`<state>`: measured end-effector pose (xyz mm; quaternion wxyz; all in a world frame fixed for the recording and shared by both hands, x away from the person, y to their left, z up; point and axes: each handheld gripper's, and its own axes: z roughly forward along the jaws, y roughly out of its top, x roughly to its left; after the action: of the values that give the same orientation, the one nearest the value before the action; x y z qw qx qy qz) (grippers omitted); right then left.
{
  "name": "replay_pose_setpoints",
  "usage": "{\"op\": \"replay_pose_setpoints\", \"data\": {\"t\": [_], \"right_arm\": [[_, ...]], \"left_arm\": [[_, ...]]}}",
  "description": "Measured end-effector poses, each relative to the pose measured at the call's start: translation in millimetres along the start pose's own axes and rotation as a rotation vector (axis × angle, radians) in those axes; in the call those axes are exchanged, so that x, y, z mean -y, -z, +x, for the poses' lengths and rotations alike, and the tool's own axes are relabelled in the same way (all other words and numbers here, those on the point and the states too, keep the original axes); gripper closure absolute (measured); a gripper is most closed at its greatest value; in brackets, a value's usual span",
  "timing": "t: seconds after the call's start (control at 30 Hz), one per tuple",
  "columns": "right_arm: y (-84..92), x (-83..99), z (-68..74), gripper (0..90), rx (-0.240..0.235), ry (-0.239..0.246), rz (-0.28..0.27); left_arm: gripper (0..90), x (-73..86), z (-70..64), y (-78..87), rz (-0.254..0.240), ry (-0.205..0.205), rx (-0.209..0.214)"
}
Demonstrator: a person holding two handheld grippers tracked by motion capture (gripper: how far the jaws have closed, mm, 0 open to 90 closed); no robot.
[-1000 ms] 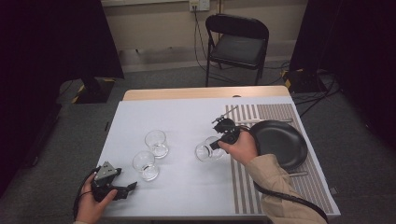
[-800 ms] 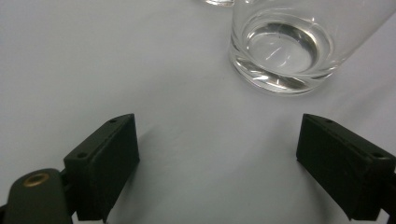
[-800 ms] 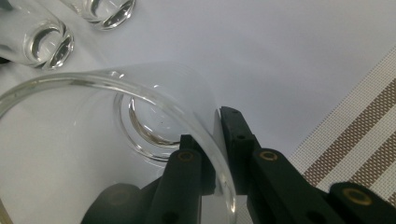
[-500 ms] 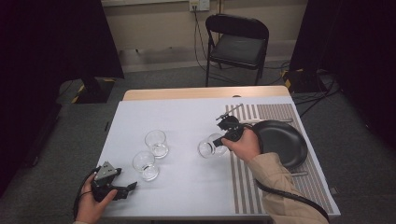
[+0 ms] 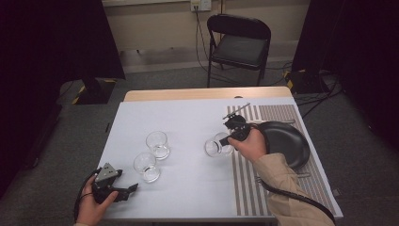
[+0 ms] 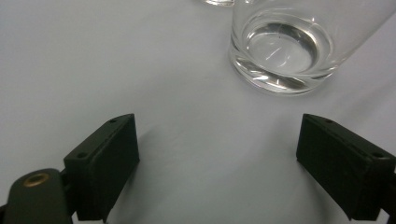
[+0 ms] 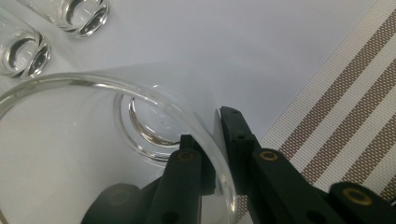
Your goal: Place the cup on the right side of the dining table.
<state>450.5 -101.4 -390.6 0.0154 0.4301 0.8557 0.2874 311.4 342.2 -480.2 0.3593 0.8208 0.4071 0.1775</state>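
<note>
**Clerk:** High view, item one — right gripper (image 5: 229, 137), held in a hand in a tan sleeve, jaws closed on the wall of a clear round drinking glass (image 5: 214, 147). Glass tilted, mouth turned toward the hand, apparently lifted off the pale grey tabletop (image 5: 188, 117). Right gripper view confirms it: one black jaw inside the rim, one outside, glass wall (image 7: 140, 93) pinched between them.

**Checker:** And what lies around those tongs?

**Clerk:** Just behind the hand, a striped beige-and-brown placemat (image 5: 277, 113) bearing a round black plate (image 5: 294, 146). Ahead of the jaws, well apart, two more clear tumblers standing upright — a farther one (image 5: 157, 144) and a nearer one (image 5: 145, 166), nearly touching each other.

**Checker:** Item two?

**Clerk:** Left gripper (image 5: 123, 190), low near the table's near edge, jaws spread wide and holding nothing. Left gripper view shows the nearer tumbler's thick base (image 6: 282, 51) just ahead of the jaws and to one side, not between them.

**Checker:** Step in hand?

**Clerk:** By my reading, the carried glass is mid-transfer, somewhere between the placemat and the pair of tumblers; which way it is bound I cannot tell.

**Checker:** Next move calls for?

**Clerk:** Righting the glass to upright, lowering it until the base sits flat, and only then easing the jaws off — a rim pinch on smooth glass would likely slip if hurried.
</note>
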Motion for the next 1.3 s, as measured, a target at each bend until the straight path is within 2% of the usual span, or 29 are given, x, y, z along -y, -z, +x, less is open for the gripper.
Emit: {"op": "replay_pose_setpoints", "data": {"t": [0.27, 0.7, 1.3], "right_arm": [[0.6, 2.8, -4.0, 84.8, 0.014, 0.007, -0.007], [4.6, 3.5, -11.2, 84.8, 0.019, -0.017, -0.003], [11.9, 7.3, -26.8, 84.8, 0.06, -0.038, -0.018]], "left_arm": [[12.2, 0.0, 0.0, 0.1, 0.001, -0.001, -0.001], [12.2, 0.0, 0.0, 0.1, 0.001, -0.002, -0.002], [12.2, 0.0, -0.1, 0.0, 0.0, -0.001, -0.002]]}}
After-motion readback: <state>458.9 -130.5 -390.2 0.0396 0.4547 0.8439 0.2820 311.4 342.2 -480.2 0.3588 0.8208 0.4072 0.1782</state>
